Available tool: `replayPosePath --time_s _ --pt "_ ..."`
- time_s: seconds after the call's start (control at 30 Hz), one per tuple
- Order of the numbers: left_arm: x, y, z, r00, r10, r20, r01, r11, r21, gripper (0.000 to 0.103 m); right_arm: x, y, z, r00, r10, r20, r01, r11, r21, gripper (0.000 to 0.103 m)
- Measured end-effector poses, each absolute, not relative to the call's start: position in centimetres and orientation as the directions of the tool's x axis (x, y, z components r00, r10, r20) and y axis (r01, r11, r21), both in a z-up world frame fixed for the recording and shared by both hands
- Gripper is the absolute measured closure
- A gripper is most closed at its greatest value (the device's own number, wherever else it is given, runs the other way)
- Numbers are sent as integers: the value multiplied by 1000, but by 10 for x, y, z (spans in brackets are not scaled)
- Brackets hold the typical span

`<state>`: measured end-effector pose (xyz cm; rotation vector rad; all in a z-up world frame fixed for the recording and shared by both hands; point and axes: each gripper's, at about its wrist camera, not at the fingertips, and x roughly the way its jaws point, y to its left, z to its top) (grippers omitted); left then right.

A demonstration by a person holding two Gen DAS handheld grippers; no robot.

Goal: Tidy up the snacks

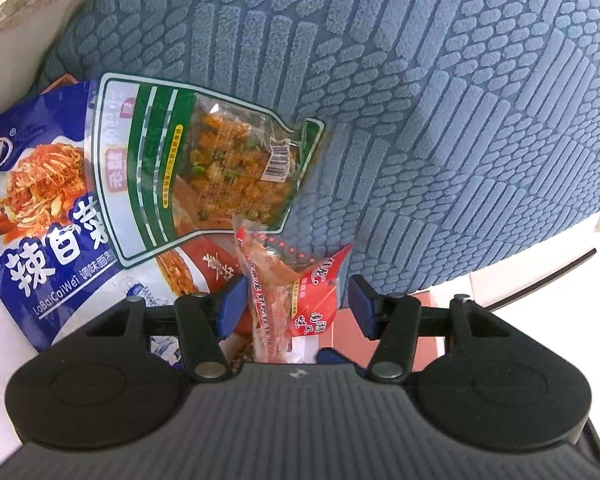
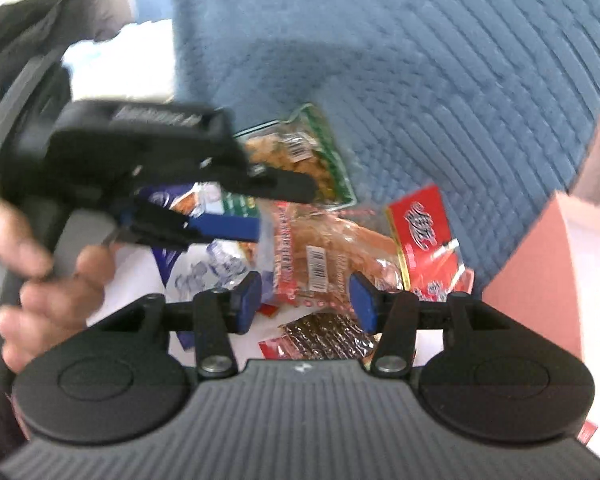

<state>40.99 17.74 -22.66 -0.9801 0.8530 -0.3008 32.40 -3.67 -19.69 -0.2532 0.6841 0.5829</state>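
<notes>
Several snack packets lie in a heap on a white surface beside a blue textured cushion [image 1: 420,100]. My left gripper [image 1: 297,306] is open; a red and clear packet [image 1: 300,296] lies between its pads, with a gap on the right side. A green-edged pouch [image 1: 204,168] rests on a big blue bag [image 1: 40,208] just beyond. My right gripper [image 2: 305,302] is open above a clear packet with a barcode [image 2: 324,248], not gripping it. The left gripper [image 2: 284,208] shows there too, over the blue bag [image 2: 204,268].
A red packet [image 2: 424,228] and a dark brown snack packet [image 2: 324,336] lie close to my right gripper. A pink box [image 2: 540,264] stands at the right. A person's hand [image 2: 40,280] holds the left gripper's handle. The right wrist view is blurred.
</notes>
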Motion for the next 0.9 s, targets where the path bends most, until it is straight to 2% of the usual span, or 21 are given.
replayPosePath --time_s 0.17,0.27,0.43,0.6,0.67,0.73,0.9 --pt "410 179 -232 647 -576 -499 -162 535 -829 42 326 -20 -208 626 406 -665 -613 784 -98 53" --pt "408 182 -232 650 -579 -492 -165 524 -835 42 318 -8 -212 646 399 -651 -649 736 -192 54" --pt "406 183 -229 653 -579 -488 -166 520 -838 42 306 -4 -210 623 436 -650 -691 696 -195 54" --pt "406 183 -227 652 -585 -481 -166 509 -844 42 311 1 -218 697 358 -622 -636 708 -306 55" --pt "406 183 -228 650 -588 -482 -167 508 -845 42 318 1 -223 697 348 -628 -633 710 -309 62" --pt "406 183 -229 647 -592 -480 -171 501 -848 42 321 2 -226 696 335 -635 -636 698 -329 79" --pt "408 176 -234 629 -606 -486 -182 493 -851 42 318 -1 -219 704 357 -614 -647 679 -347 90"
